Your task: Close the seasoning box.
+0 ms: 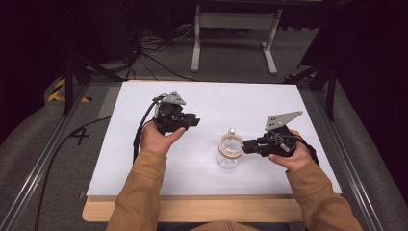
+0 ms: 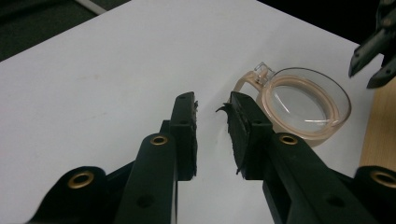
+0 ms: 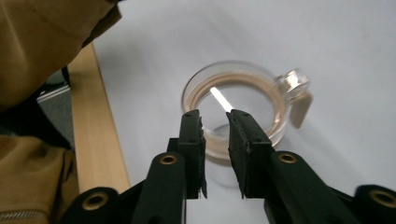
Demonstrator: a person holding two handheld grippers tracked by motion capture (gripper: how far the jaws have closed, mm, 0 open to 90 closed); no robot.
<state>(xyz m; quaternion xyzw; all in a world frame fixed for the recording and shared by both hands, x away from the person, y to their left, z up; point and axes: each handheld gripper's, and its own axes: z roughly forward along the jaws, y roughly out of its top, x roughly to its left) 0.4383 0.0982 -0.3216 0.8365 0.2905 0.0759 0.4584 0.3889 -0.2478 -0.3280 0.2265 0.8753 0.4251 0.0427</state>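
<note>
**Right Gripper Closing In on a Clear Jar**

Currently, a small clear jar with a tan ring around its mouth is seen standing upright on the white table, toward the near edge and somewhat right of centre. A small clasp-like tab projects from its far rim. The right gripper is held just beside the jar on its right, its tips at rim height; in the right gripper view its jaws are seen parted by a narrow gap, lined up with the near wall of the jar but not clamped on it. Whether the tips touch the rim cannot be told.

The left gripper is held well apart, up and to the left, with nothing between its jaws, which are slightly parted.

The step in hand is judged to be the approach for a grasp on the rim. A short advance is called for next, so that one jaw is placed inside the mouth and one outside, before the jaws are closed gently on the wall.
</note>
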